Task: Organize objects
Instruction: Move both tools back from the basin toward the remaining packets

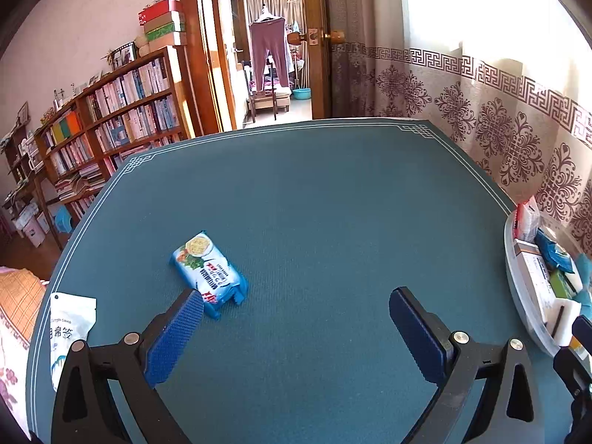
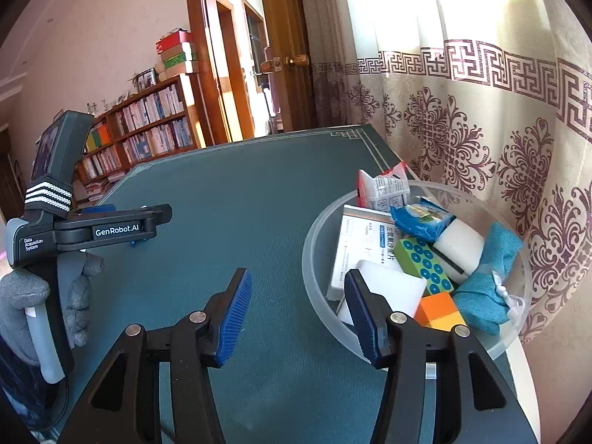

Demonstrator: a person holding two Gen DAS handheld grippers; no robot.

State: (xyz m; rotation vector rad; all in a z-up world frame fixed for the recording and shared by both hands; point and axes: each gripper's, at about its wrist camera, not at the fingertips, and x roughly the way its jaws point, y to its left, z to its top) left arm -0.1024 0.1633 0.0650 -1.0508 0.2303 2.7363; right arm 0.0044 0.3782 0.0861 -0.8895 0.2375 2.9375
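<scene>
Bookshelf (image 1: 122,111) left, open door (image 2: 236,55), patterned curtain (image 2: 481,129) right.

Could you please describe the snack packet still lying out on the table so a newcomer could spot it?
On the blue table mat, look just ahead of the open left gripper. The snack packet is light blue with a round cracker picture, unlike the white bag at the edge.

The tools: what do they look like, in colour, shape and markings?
Each tool, left and right, has two black, angular fingers with silver rivets and ribbed blue pads. The right view shows the left tool's body: dark grey with a paler handle, "GenRobot.AI" and "Data Acquisition System" in white, and a black strap with white stripes. A grey glove grips it.
</scene>
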